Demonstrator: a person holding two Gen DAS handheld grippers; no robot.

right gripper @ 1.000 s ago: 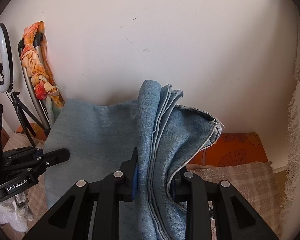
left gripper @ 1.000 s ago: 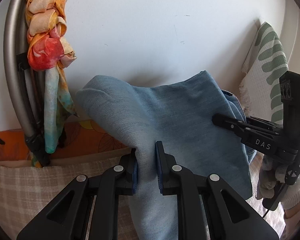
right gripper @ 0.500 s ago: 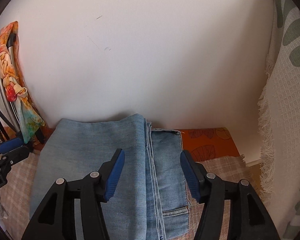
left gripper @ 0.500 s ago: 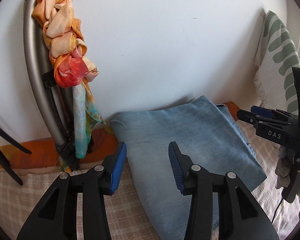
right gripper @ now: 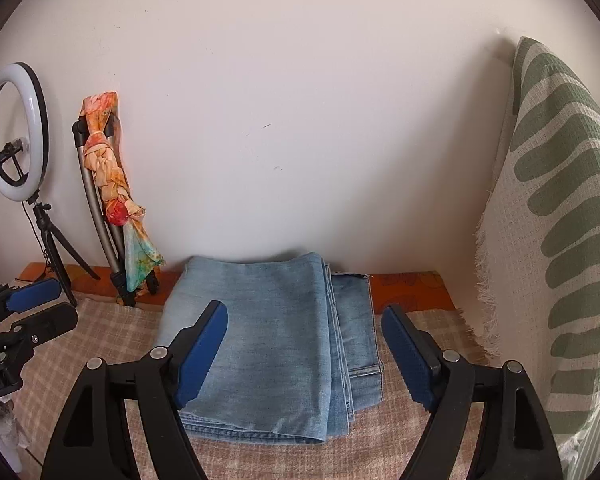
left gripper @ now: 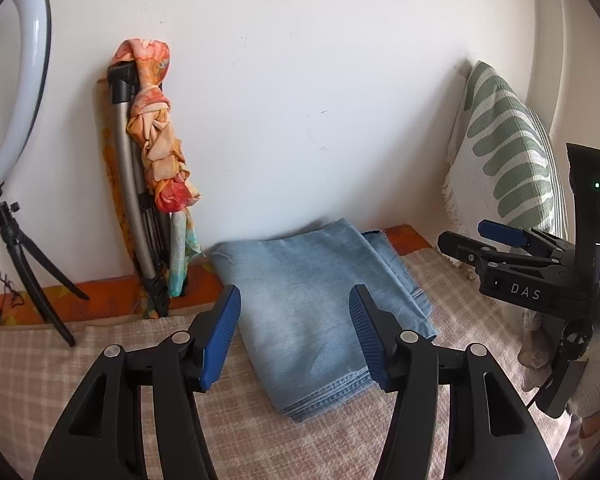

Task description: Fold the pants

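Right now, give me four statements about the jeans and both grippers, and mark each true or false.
1. The jeans lie folded on the checked cloth. True.
2. The left gripper is clamped on denim. False: it is open and holds nothing.
3. The right gripper is open. True.
4. The ring light stands right of the jeans. False: it stands to their left, by the wall.

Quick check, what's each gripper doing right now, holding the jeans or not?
Left gripper: open, holding nothing, above the folded jeans.
Right gripper: open, holding nothing, above the jeans too.
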